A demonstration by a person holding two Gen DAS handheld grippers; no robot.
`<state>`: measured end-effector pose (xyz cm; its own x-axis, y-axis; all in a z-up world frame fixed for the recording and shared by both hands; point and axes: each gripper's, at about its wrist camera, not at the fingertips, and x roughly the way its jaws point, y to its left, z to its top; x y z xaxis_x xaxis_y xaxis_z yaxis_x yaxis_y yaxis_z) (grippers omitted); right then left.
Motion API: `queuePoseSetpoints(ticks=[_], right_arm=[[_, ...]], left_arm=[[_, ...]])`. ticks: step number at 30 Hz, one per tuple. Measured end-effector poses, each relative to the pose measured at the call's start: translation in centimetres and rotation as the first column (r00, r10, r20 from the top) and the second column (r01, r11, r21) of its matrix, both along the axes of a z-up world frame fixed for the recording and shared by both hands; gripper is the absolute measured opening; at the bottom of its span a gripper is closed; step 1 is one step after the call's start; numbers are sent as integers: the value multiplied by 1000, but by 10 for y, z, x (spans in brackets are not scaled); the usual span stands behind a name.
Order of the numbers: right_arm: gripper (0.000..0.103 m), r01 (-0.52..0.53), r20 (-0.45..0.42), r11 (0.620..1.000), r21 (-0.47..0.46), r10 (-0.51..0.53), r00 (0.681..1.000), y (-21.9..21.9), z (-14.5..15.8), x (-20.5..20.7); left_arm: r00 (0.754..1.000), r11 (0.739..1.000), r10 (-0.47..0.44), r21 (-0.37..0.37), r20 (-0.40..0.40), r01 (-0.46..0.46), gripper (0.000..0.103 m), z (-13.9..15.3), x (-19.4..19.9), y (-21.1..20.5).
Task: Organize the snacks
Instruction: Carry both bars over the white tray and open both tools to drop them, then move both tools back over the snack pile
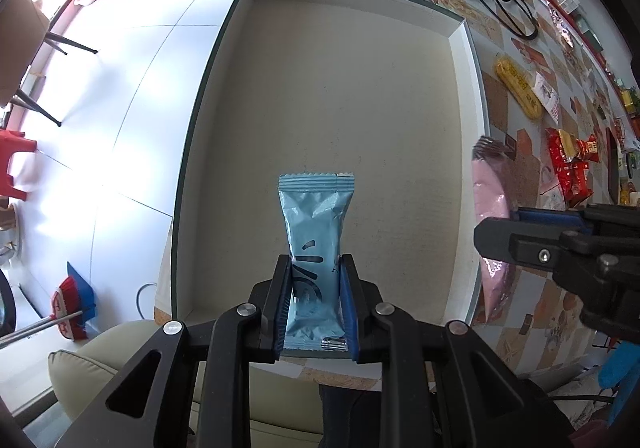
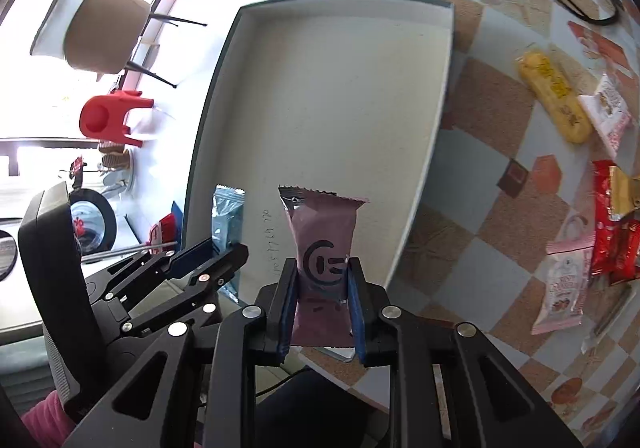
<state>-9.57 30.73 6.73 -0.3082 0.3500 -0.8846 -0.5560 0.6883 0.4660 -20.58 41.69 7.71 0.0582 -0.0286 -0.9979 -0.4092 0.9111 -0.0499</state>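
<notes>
Left wrist view
Left hand-held gripper [image 1: 315, 304]: clenched on a light blue snack packet [image 1: 314, 248], gripped by its lower half so the free, serrated end points forward over the tray.
Tray [image 1: 466, 96]: a shallow, pale-lined box with a dark rim, nothing lying on its floor here; the packet hangs over its near end, probably so it can be laid down inside.
Right hand-held gripper [image 1: 496, 236]: enters from the right, just outside the tray's right wall, grasping a pink packet [image 1: 494, 204].
Table [image 1: 516, 312]: patterned cloth; a yellow packet [image 1: 518, 90] and red wrappers [image 1: 570, 164] lie well apart from the tray, seemingly not yet sorted.

Right wrist view
Right hand-held gripper [image 2: 322, 288]: closed on a mauve snack packet [image 2: 322, 244], logo facing the camera, held over the tray's [image 2: 440, 96] near right corner.
Left hand-held gripper [image 2: 224, 244]: beside it on the left, with the blue packet [image 2: 228, 208] standing up from its fingers over the tray's near left part.
Judgement: both packets are carried side by side, likely to be set down next to each other.
Table [image 2: 476, 208]: a pink-and-white packet [image 2: 564, 280] and red wrappers [image 2: 612, 224] remain outside the tray.
</notes>
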Motion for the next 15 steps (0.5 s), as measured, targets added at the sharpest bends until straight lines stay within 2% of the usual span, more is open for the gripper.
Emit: queuePoseSetpoints(ticks=[1,3,4,5,7,11,15], right_arm=[[25,-6,0,1000,-5,6,1000,-1,1,-1],[26,-5,0,1000,-17,5,1000,0,0,-2],[40,3,0,1000,-28,-3,1000,1,-2,0],[68,17,4,999,-37,-17,1000,-1,-2,2],[90,59,29,997,-46,-58,998,-12,0,10],[90,129,34,987,-92,-127,991,-37,-3,27],[90,239,30,958,-159,-237,971,-80,-15,46]], left_arm=[[1000,1000,-6,13,-6,6,32,-1,0,-1],[1000,999,-12,38,-14,13,64,-1,0,-3],[1000,998,2,55,-15,-1,71,-1,1,-4],[1000,998,5,64,-7,-5,77,1,1,-4],[1000,998,2,62,-3,-2,78,3,3,-6],[1000,998,-21,55,-13,22,78,3,12,-15],[999,998,-52,33,-2,52,78,8,21,-28]])
